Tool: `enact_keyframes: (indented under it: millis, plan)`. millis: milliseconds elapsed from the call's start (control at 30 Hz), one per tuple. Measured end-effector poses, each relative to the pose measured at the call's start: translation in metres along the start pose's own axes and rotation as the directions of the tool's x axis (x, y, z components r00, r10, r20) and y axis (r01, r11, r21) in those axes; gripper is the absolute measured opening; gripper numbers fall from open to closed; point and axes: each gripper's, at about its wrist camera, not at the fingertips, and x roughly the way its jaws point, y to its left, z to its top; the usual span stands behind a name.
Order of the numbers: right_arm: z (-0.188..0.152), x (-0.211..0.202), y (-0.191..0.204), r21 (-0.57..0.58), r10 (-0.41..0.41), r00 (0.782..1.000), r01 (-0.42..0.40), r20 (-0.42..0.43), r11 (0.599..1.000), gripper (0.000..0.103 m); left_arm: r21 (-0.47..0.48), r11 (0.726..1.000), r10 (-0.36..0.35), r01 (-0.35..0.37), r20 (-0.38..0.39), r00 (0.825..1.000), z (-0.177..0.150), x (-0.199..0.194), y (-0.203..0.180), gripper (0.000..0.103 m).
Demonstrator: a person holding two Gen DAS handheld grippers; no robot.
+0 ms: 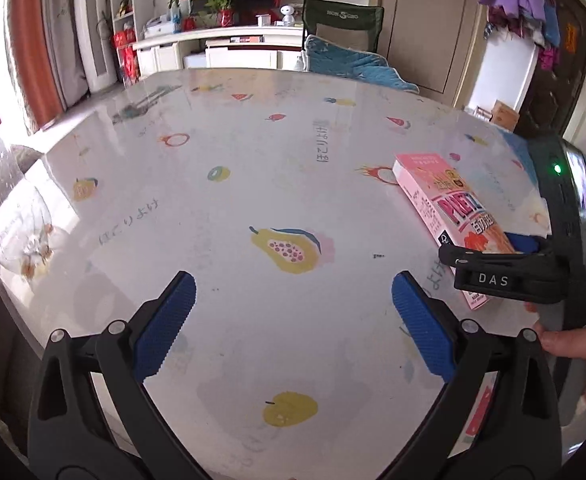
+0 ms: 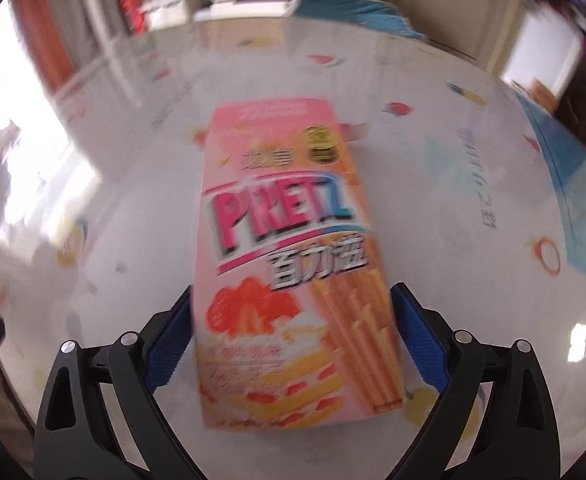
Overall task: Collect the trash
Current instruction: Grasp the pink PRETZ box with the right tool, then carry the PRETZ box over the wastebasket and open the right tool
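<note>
Pink Pretz box [image 2: 289, 264] (just one), pinched by right gripper [image 2: 293, 336], left gripper [image 1: 293, 320] spread, fruit-print table [image 1: 253, 184].

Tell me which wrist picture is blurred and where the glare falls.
Right wrist view: motion-blurred throughout, even the pink Pretz box between the right gripper fingers. Left wrist view: sharp, with window glare washing out the table at its left edge.
</note>
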Motion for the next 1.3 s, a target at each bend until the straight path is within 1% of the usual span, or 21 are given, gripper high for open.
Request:
enact_keyframes:
  millis: [67, 133, 200, 267, 400, 433, 500, 533, 600, 667, 700, 833, 933, 1000, 1067, 1133, 1167, 1233, 1300]
  plan:
    - [-0.002, -0.001, 0.003, -0.024, -0.008, 1.000, 0.008, 0.014, 1.000, 0.092, -0.009, 1.000, -0.014, 0.014, -0.002, 1.000, 0.000, 0.001, 0.000, 0.096]
    - [-0.002, -0.003, 0.000, -0.020, -0.003, 1.000, 0.004, 0.019, 1.000, 0.084, 0.005, 1.000, -0.011, 0.011, -0.004, 1.000, 0.000, 0.003, -0.003, 0.096]
    - [-0.003, -0.006, -0.004, -0.003, 0.021, 1.000, -0.021, 0.011, 1.000, 0.084, 0.023, 1.000, 0.000, 0.000, -0.003, 1.000, 0.000, 0.003, -0.006, 0.096]
    - [-0.005, -0.009, -0.003, -0.008, 0.023, 1.000, -0.023, 0.003, 1.000, 0.084, 0.031, 1.000, 0.000, 0.000, 0.001, 1.000, 0.000, 0.002, -0.009, 0.096]
    - [-0.009, -0.024, -0.004, -0.007, 0.049, 0.998, -0.049, 0.033, 0.999, 0.084, 0.027, 1.000, -0.005, 0.005, 0.013, 1.000, 0.001, -0.001, -0.009, 0.096]
    - [-0.012, -0.030, -0.005, -0.012, 0.064, 0.997, -0.064, 0.044, 0.998, 0.084, 0.019, 1.000, -0.009, 0.009, 0.015, 1.000, 0.002, -0.002, -0.008, 0.096]
    - [-0.016, -0.037, -0.006, -0.031, 0.099, 0.994, -0.098, 0.035, 0.995, 0.083, 0.006, 0.999, -0.039, 0.039, 0.016, 0.999, 0.001, -0.003, -0.009, 0.096]
    - [-0.018, -0.039, -0.005, -0.047, 0.099, 0.995, -0.097, 0.031, 0.994, 0.084, 0.008, 0.999, -0.046, 0.046, 0.015, 0.999, 0.001, -0.003, -0.010, 0.096]
    - [-0.027, -0.051, -0.008, -0.065, 0.100, 0.994, -0.098, 0.038, 0.993, 0.084, 0.032, 0.999, -0.035, 0.035, 0.018, 0.999, 0.000, -0.004, -0.015, 0.096]
    - [-0.035, -0.065, -0.014, -0.054, 0.120, 0.992, -0.117, 0.048, 0.992, 0.084, 0.063, 0.998, -0.013, 0.011, 0.028, 1.000, -0.001, -0.007, -0.021, 0.096]
    - [-0.040, -0.072, -0.016, -0.049, 0.127, 0.991, -0.124, 0.052, 0.991, 0.084, 0.071, 0.997, -0.014, 0.012, 0.030, 0.999, -0.002, -0.008, -0.024, 0.096]
    - [-0.067, -0.109, -0.023, -0.081, 0.119, 0.991, -0.114, 0.060, 0.990, 0.084, 0.083, 0.996, -0.043, 0.039, 0.040, 0.998, -0.005, -0.018, -0.035, 0.096]
    - [-0.084, -0.131, -0.028, -0.068, 0.125, 0.990, -0.121, 0.059, 0.990, 0.084, 0.116, 0.991, -0.064, 0.060, 0.032, 0.997, -0.016, -0.030, -0.045, 0.096]
    - [-0.103, -0.152, -0.030, -0.076, 0.113, 0.992, -0.108, 0.061, 0.991, 0.084, 0.157, 0.986, -0.068, 0.061, 0.040, 0.997, -0.033, -0.049, -0.057, 0.096]
    - [-0.118, -0.166, -0.029, -0.086, 0.100, 0.993, -0.095, 0.055, 0.992, 0.084, 0.159, 0.984, -0.085, 0.080, 0.029, 0.996, -0.042, -0.060, -0.063, 0.096]
    - [-0.135, -0.179, -0.028, -0.096, 0.097, 0.994, -0.092, 0.045, 0.991, 0.084, 0.150, 0.982, -0.121, 0.117, 0.015, 0.993, -0.061, -0.078, -0.067, 0.096]
    - [-0.147, -0.186, -0.026, -0.102, 0.097, 0.995, -0.093, 0.039, 0.990, 0.084, 0.151, 0.981, -0.125, 0.123, 0.003, 0.992, -0.067, -0.083, -0.068, 0.096]
    - [-0.168, -0.195, -0.022, -0.122, 0.090, 0.996, -0.087, 0.023, 0.989, 0.084, 0.169, 0.977, -0.124, 0.128, -0.029, 0.992, -0.085, -0.094, -0.071, 0.096]
    - [-0.191, -0.203, -0.019, -0.132, 0.079, 0.997, -0.078, 0.007, 0.988, 0.084, 0.196, 0.974, -0.111, 0.117, -0.039, 0.993, -0.100, -0.107, -0.074, 0.096]
